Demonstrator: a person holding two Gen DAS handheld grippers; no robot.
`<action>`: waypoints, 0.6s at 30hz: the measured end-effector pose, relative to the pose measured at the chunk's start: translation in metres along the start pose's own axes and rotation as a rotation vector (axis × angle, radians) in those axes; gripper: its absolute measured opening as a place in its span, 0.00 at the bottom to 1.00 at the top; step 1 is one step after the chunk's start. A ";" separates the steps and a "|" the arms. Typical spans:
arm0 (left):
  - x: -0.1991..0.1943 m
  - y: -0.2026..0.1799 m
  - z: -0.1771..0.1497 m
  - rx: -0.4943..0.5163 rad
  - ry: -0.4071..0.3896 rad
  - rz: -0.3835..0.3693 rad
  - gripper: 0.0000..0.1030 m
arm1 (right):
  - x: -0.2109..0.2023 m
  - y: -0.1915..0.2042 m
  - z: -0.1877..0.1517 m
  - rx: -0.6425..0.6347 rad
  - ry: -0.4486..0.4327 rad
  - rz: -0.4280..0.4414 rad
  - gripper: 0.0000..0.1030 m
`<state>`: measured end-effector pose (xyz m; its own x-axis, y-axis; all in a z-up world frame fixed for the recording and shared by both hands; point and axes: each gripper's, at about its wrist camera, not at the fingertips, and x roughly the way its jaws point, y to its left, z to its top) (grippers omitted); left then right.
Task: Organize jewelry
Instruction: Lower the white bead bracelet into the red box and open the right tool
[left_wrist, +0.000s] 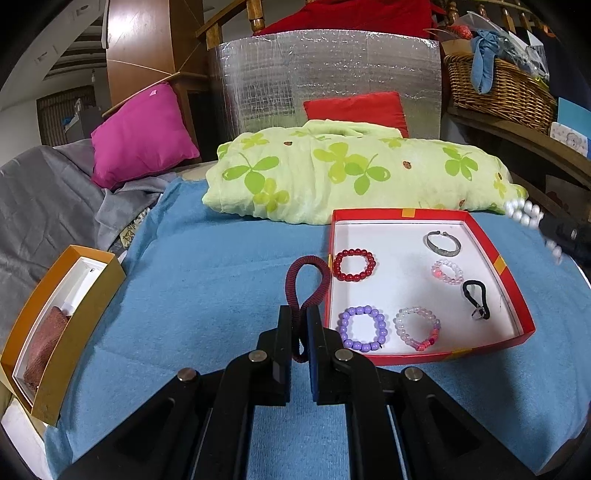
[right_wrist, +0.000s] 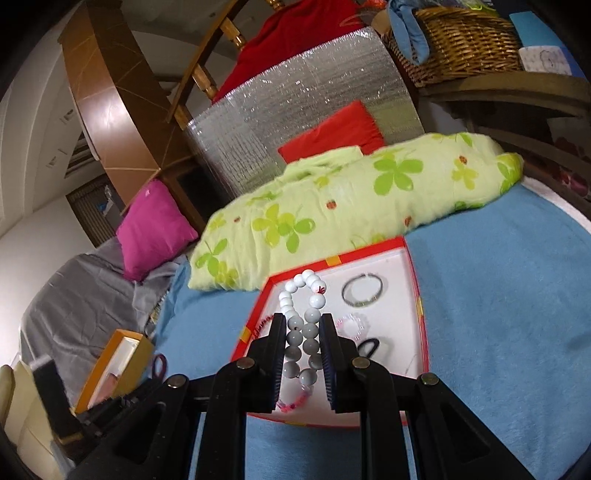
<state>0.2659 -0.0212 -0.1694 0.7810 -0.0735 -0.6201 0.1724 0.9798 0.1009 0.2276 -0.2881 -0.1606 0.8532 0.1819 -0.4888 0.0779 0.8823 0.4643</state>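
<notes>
Two grippers, both loaded. Your left gripper (left_wrist: 299, 325) was clamped on a dark red-and-black coiled hair tie (left_wrist: 307, 282); its loop stuck out past the fingertips, above the blue blanket (left_wrist: 221, 266) just off the left edge of the red box (left_wrist: 491, 236). Your right gripper (right_wrist: 303, 332) was pinched on a white bead bracelet (right_wrist: 302, 314), the strand running between the fingers and looping out ahead, held over the box's left half.

Inside the box, left wrist view: red bead bracelet (left_wrist: 354, 264) near the left wall, purple bead bracelet (left_wrist: 363, 328) near the front-left corner, clear-and-pink bead bracelet (left_wrist: 417, 328) beside it at the front edge, silver bangle (left_wrist: 442, 243) toward the back, small pink bead bracelet (left_wrist: 447, 272) below it, black hair tie (left_wrist: 475, 298) near the right wall.

The box sat on the blanket, back edge against a green clover-print quilt (left_wrist: 351, 173). An open orange box (left_wrist: 62, 328) lay at the blanket's left edge. Behind: magenta cushion (left_wrist: 142, 134), red cushion (left_wrist: 356, 110), silver foil panel (left_wrist: 325, 70), wicker basket (left_wrist: 498, 85) on a shelf to the right.
</notes>
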 end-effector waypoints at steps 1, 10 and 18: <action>0.001 0.000 0.000 0.001 0.002 0.001 0.07 | 0.005 -0.004 -0.003 0.010 0.014 -0.004 0.20; 0.008 -0.004 0.004 -0.007 0.013 0.004 0.07 | 0.024 -0.024 -0.008 0.073 0.063 -0.001 0.19; 0.013 -0.005 0.005 -0.010 0.022 0.005 0.07 | 0.032 -0.025 -0.009 0.071 0.081 -0.004 0.19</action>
<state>0.2782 -0.0281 -0.1746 0.7683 -0.0651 -0.6368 0.1626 0.9820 0.0959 0.2485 -0.3008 -0.1943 0.8083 0.2156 -0.5479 0.1199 0.8508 0.5116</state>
